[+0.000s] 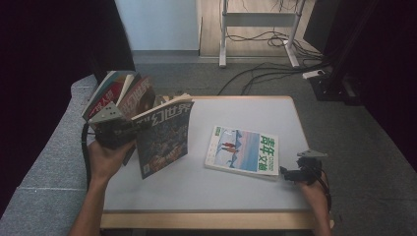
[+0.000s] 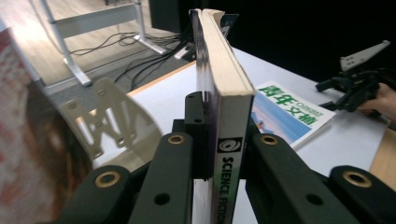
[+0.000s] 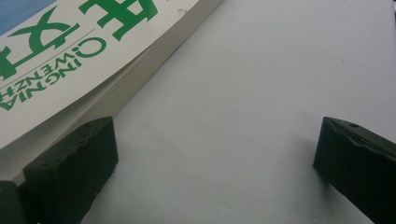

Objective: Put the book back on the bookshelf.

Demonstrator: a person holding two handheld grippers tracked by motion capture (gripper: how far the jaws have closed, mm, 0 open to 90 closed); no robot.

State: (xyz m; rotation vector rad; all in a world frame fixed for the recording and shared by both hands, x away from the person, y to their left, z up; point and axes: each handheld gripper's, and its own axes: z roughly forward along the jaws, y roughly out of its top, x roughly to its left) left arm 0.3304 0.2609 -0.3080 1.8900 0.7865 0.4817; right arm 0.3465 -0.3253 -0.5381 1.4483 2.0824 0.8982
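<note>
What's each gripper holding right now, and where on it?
Left gripper clamps the dark science-fiction magazine at its spine's lower end, upright. Right gripper, open, holds nothing beside the flat blue-and-white magazine.

White table [image 1: 196, 191] w/ wood edge, green-titled magazine [image 1: 242, 150] flat on it

Held upright above the table's left side: a dark-covered science fiction magazine [image 1: 162, 137], spine down. Laid flat near the right edge: a blue-and-white magazine [image 1: 242, 150] with green lettering.
</note>
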